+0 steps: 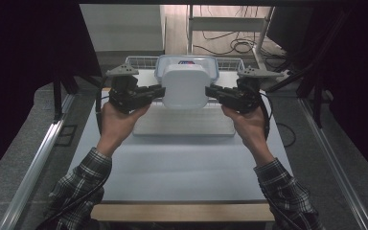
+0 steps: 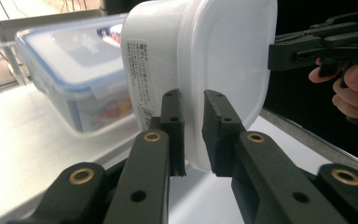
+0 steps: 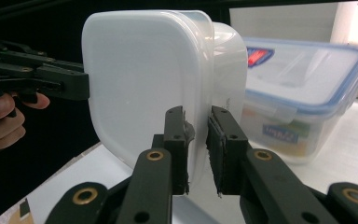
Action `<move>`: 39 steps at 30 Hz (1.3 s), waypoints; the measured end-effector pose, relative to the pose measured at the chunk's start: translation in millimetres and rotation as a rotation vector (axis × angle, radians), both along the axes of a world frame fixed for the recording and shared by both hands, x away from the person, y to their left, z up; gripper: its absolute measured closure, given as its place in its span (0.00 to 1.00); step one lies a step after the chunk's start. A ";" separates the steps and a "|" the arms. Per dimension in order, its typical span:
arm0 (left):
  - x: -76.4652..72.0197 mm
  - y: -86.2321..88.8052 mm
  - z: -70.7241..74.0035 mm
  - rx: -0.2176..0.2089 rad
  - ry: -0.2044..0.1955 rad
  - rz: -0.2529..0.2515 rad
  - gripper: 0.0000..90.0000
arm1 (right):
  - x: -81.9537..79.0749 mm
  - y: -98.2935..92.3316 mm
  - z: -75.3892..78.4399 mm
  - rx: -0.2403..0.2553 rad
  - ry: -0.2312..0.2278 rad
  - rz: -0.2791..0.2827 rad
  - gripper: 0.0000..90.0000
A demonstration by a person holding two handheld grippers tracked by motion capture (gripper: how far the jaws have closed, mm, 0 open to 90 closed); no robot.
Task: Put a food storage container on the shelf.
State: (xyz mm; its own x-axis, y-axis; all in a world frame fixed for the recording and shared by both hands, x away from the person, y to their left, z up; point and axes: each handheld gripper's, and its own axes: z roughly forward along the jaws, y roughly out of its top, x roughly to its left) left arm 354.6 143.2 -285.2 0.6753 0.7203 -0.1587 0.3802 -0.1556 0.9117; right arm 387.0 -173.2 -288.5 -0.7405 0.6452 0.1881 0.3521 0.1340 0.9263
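A white plastic container (image 1: 185,86) with its white lid on hangs above the table, turned on its side so the lid faces the person. My left gripper (image 1: 162,91) is shut on its left rim and my right gripper (image 1: 208,92) on its right rim. In the left gripper view the jaws (image 2: 193,116) pinch the lid's edge of the container (image 2: 223,51), with the other gripper (image 2: 307,46) at the far side. The right gripper view has its jaws (image 3: 197,130) clamped on the rim of the container (image 3: 140,79), opposite the other gripper (image 3: 37,79).
Just behind the held container stands a clear box with a blue-rimmed lid (image 1: 187,60) (image 2: 70,70) (image 3: 307,84), with printed contents inside. A wire basket (image 1: 139,61) runs along the back edge. A flat ribbed white mat (image 1: 184,122) lies on the white table (image 1: 182,167) below.
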 end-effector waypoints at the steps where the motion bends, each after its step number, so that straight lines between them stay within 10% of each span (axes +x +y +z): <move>1: 1.5 0.1 2.9 -0.001 -0.002 0.000 0.89 | 1.5 0.1 2.4 0.001 -0.002 -0.001 0.86; 39: 60.4 -7.2 30.4 -0.036 -0.006 0.052 0.81 | 59.5 9.9 38.9 0.032 0.016 -0.105 0.78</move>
State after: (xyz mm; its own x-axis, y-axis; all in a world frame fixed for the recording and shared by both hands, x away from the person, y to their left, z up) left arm 415.0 136.0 -254.8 0.6382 0.7483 -0.1810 0.3813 -0.1030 0.9187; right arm 446.4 -163.3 -249.5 -0.6657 0.7128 0.2207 0.3772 0.0663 0.9237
